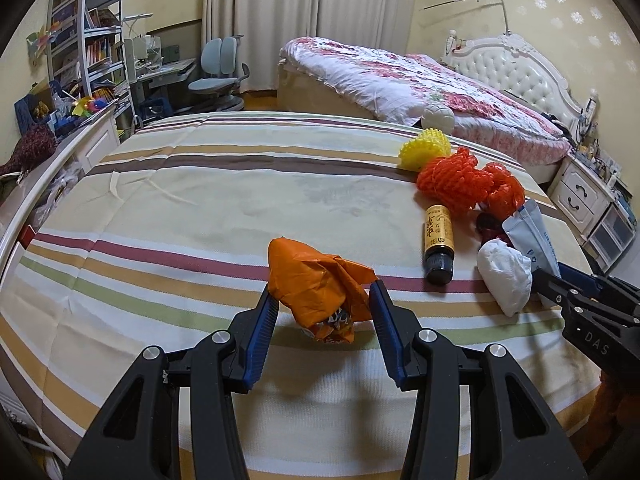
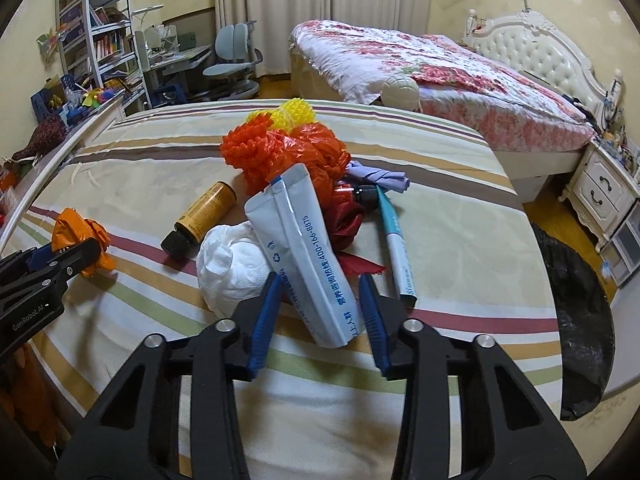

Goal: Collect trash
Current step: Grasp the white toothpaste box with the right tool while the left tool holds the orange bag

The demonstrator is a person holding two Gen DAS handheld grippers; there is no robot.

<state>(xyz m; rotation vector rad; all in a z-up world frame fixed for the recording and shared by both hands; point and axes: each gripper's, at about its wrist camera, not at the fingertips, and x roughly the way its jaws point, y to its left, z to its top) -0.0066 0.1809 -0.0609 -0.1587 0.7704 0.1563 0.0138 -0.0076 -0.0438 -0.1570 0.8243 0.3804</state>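
My left gripper (image 1: 324, 294) is shut on a crumpled orange wrapper (image 1: 312, 276), held just above the striped bedcover (image 1: 180, 208). My right gripper (image 2: 320, 282) is shut on a grey-white sachet (image 2: 300, 240) with printed digits, which stands tilted between the blue pads. Beside it lie a wad of white tissue (image 2: 232, 268), a brown bottle (image 2: 204, 212) with a black cap, an orange net bag (image 2: 288, 152) and a teal-white tube (image 2: 396, 248). The left gripper (image 2: 68, 256) with its orange wrapper shows at the left edge of the right wrist view.
A yellow spiky ball (image 2: 292, 114), a purple wrapper (image 2: 376, 178), a red wrapper (image 2: 348, 224) and a small dark bottle (image 2: 360, 194) lie in the same pile. A black bag (image 2: 576, 320) hangs past the bed's right edge. A second bed (image 1: 420, 80) stands behind.
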